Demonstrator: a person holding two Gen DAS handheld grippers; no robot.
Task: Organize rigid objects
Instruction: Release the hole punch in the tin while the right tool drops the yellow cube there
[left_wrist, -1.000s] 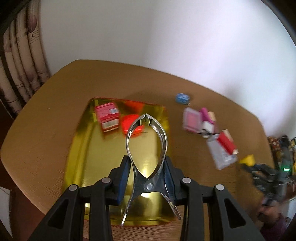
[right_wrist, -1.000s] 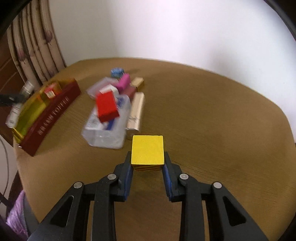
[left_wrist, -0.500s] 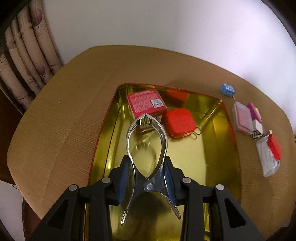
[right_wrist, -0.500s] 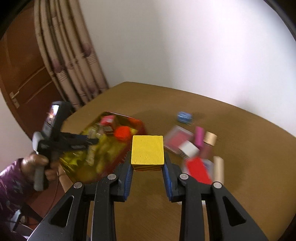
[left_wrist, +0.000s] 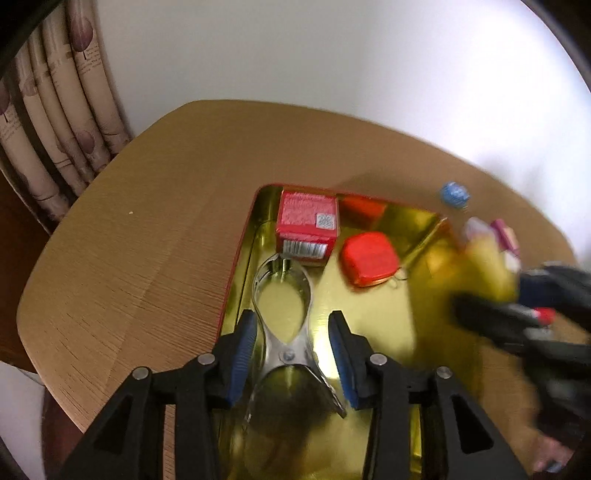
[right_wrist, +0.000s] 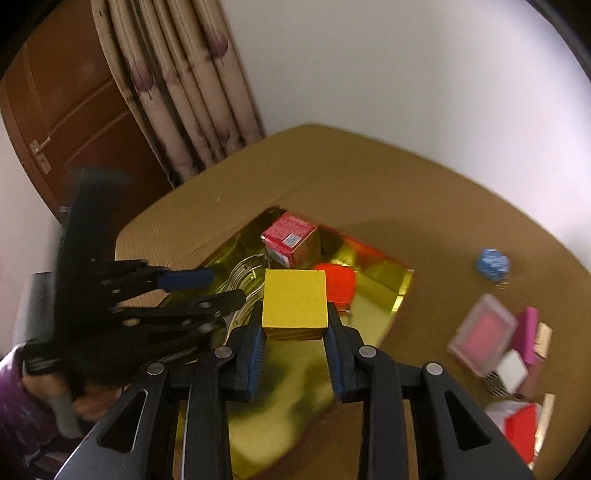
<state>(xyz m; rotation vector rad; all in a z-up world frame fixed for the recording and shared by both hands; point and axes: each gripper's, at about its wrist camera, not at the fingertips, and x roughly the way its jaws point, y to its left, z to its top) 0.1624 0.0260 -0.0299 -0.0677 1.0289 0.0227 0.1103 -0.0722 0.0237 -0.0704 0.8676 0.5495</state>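
A silver metal hand tool (left_wrist: 288, 356) lies in the gold tray (left_wrist: 369, 317), between the fingers of my left gripper (left_wrist: 291, 321). Its jaws are opening and the blue pads stand clear of the tool on both sides. My right gripper (right_wrist: 294, 328) is shut on a yellow block (right_wrist: 294, 299), held above the tray's (right_wrist: 376, 291) near part. In the tray's far end sit a red carton (left_wrist: 306, 221) and a red square tin (left_wrist: 369, 258). The right wrist view shows the left gripper (right_wrist: 207, 291) close on the left, over the silver tool (right_wrist: 243, 269).
On the brown table to the right of the tray lie a blue wrapped object (right_wrist: 493, 264), a pink clear case (right_wrist: 484, 332), a magenta box (right_wrist: 528, 332) and other small boxes. A curtain (right_wrist: 177, 92) and a wooden door (right_wrist: 66, 110) stand beyond the table's left edge.
The left gripper sank into the tray and its pads parted from the silver tool. The right gripper swung left with the yellow block, from the loose items to over the tray.
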